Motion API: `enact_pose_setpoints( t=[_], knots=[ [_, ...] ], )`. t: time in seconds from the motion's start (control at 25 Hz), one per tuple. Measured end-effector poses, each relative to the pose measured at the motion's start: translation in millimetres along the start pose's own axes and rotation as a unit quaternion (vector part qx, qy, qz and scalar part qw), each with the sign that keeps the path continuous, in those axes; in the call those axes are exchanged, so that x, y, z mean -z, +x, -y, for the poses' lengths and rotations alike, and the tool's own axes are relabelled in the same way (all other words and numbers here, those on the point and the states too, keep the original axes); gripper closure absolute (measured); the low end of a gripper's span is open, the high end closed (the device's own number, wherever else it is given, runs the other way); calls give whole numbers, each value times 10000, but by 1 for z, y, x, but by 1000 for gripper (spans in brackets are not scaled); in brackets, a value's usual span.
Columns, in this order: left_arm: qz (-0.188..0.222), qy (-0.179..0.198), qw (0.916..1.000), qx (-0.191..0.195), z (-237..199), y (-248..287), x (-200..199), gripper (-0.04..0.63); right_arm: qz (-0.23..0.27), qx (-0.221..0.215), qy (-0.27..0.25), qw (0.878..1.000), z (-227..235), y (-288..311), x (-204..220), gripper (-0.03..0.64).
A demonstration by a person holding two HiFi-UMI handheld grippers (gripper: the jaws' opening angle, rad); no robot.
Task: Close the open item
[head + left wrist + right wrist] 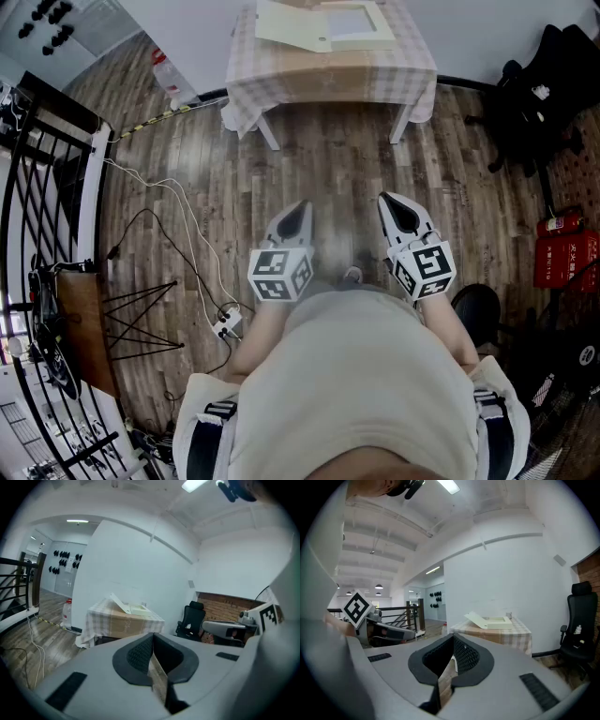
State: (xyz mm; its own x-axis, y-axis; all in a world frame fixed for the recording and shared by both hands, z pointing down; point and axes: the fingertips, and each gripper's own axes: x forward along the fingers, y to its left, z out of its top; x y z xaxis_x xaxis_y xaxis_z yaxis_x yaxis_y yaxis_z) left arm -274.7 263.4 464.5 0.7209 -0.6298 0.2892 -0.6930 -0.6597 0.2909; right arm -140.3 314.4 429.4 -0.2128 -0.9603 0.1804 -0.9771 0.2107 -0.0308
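Observation:
A flat cream box (356, 21) lies open on a table with a checked cloth (328, 77) at the far end of the room, its lid (291, 23) swung out to the left. The same box shows small and distant as the box (136, 608) and the box (497, 620) in the two gripper views. I hold both grippers close to my body, well short of the table. My left gripper (298, 214) (153, 639) is shut with nothing in it. My right gripper (401, 208) (453, 641) is also shut and empty.
Wooden floor lies between me and the table. A black railing (47, 187) runs down the left, with cables and a power strip (225, 324) on the floor beside it. A black office chair (534, 103) and red fire extinguishers (562, 253) stand at the right. A water bottle (169, 70) stands left of the table.

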Motion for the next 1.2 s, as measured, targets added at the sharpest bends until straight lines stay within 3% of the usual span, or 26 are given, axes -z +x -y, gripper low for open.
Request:
enact_pose_setpoints(
  t=[0.44, 0.76, 1.2],
  knots=[
    [82, -22, 10000, -15, 13, 22, -5, 591, 22, -86, -91, 9999, 23, 3, -2, 618],
    [-2, -36, 10000, -22, 25, 35, -2, 591, 48, 3, 393, 9992, 46, 5, 7, 617],
    [-79, -94, 9999, 41, 24, 77, -8, 591, -91, 85, 494, 9987, 73, 20, 14, 615]
  ],
)
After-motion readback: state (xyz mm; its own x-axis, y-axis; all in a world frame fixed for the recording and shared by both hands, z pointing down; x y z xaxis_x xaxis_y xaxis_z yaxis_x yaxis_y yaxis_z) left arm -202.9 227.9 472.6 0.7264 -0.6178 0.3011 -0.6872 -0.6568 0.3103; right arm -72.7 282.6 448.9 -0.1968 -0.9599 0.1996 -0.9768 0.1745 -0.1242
